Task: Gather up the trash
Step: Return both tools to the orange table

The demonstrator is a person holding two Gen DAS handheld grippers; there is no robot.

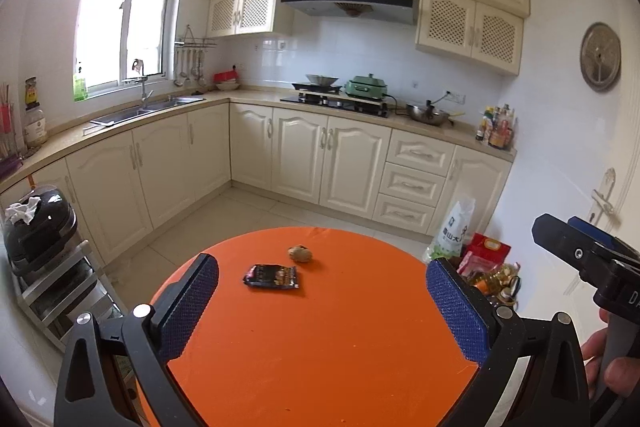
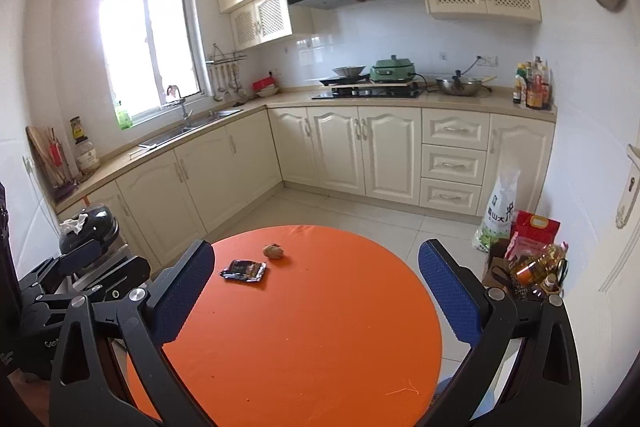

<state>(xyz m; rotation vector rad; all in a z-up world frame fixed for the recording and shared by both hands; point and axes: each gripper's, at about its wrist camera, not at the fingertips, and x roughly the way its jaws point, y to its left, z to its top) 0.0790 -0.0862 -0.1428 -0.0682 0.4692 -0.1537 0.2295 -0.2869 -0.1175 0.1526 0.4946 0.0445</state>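
Showing a round orange tabletop (image 1: 320,347) in a kitchen, seen from both wrist cameras. The left gripper (image 1: 322,279) hangs above the near edge, its blue-padded fingers (image 1: 188,303) spread wide and holding nothing. The right gripper (image 2: 316,269) is likewise spread wide and empty above the near edge. A dark wrapper (image 1: 272,275) lies toward the far left of the tabletop; a crumpled brownish wad (image 1: 300,253) lies just beyond it, nearer the far edge, apart from it. Both pieces lie well ahead of the fingertips. Bags (image 2: 500,211) stand on the floor to the right.
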